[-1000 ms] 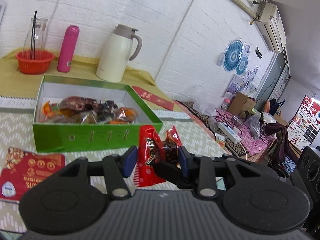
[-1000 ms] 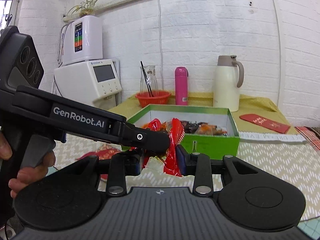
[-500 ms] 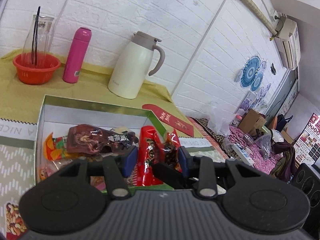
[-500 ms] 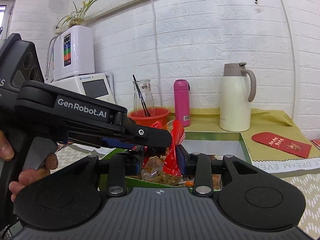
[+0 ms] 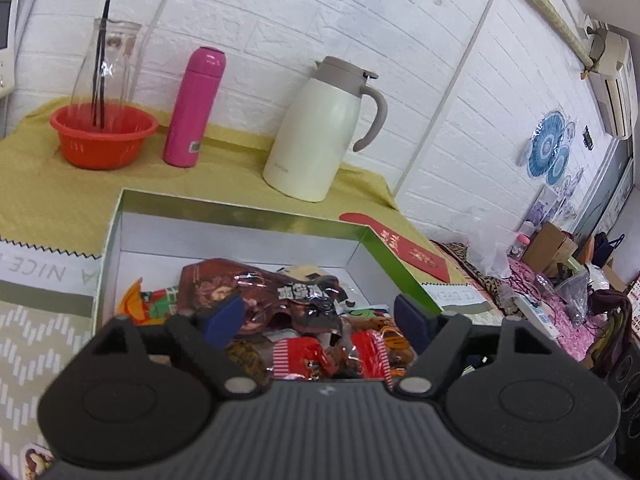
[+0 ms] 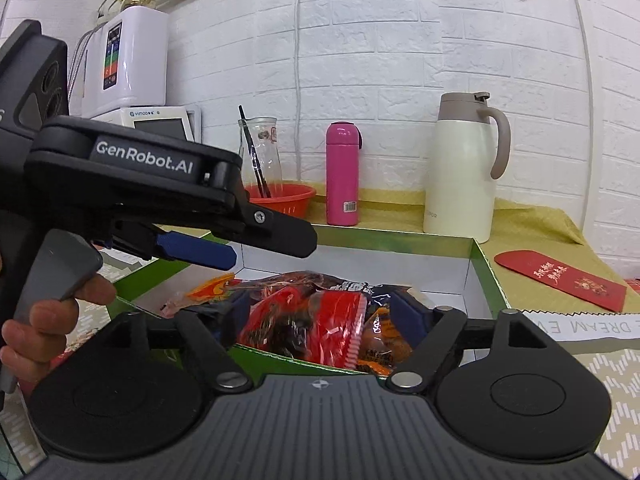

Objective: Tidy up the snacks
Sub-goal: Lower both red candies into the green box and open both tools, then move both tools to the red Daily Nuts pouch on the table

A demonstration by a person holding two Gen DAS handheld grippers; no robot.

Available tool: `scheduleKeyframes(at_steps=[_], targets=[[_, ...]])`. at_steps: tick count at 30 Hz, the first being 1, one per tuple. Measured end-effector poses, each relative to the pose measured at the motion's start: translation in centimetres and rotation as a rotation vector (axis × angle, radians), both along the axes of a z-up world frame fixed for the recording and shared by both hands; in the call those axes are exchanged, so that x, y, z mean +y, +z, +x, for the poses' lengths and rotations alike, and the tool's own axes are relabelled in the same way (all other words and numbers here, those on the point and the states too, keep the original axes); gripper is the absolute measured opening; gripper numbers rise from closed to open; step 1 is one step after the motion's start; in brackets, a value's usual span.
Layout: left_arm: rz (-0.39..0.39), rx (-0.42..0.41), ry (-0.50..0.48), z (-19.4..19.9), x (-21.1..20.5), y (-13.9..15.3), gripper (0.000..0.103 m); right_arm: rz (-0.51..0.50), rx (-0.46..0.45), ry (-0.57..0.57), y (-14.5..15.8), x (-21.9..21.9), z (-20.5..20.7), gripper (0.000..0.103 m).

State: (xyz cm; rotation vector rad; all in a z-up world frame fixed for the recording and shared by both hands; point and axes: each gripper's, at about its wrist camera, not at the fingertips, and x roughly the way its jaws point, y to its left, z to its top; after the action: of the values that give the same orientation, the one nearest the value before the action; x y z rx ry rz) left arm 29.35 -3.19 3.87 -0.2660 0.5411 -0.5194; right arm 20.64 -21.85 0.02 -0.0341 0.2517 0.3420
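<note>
A green box point(image 5: 384, 250) with a white inside holds several snack packets, among them a large brown one point(image 5: 240, 292). Shiny red snack packets point(image 5: 304, 360) lie on top of the pile at the near end of the box. My left gripper point(image 5: 318, 320) hangs just above them, its jaws opening and the blue pads point(image 5: 224, 320) clear of the packets. My right gripper point(image 6: 324, 316) is over the same near edge, its jaws opening wide; the red packets point(image 6: 312, 320) rest between them, untouched. The left gripper point(image 6: 268, 250) reaches in from the left there.
Behind the box on a yellow cloth stand a cream jug point(image 5: 320, 136), a pink bottle point(image 5: 196, 108) and an orange bowl point(image 5: 102, 136) with a glass carafe. A red envelope point(image 6: 560, 280) lies right of the box. A person's hand point(image 6: 48, 320) holds the left gripper's trigger.
Both grippers moved forward over the green box with the red packets pinched between them. Their jaws then opened and the packets dropped onto the pile inside.
</note>
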Motion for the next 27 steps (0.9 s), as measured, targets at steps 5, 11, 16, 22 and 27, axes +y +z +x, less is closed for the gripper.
scheduleKeyframes(at_steps=[5,11,16,22,27], targets=[[0.079,-0.025,0.061,-1.1,-0.3,0.7,0.078,-0.003,0.014,-0.003,0.1,0.0,-0.6,0.103],[0.114,-0.030,0.098,-2.9,-0.1,1.7,0.080,0.006,0.019,-0.026,1.2,0.0,-1.5,0.103],[0.124,-0.052,0.114,-4.8,0.0,2.8,0.080,0.011,-0.001,-0.029,2.3,0.1,-3.2,0.103],[0.128,-0.076,0.139,-7.2,0.8,3.7,0.080,-0.001,0.007,-0.033,2.9,0.3,-5.5,0.103],[0.172,-0.095,0.169,-9.5,1.5,4.0,0.080,0.008,0.050,-0.050,3.1,0.7,-7.6,0.103]])
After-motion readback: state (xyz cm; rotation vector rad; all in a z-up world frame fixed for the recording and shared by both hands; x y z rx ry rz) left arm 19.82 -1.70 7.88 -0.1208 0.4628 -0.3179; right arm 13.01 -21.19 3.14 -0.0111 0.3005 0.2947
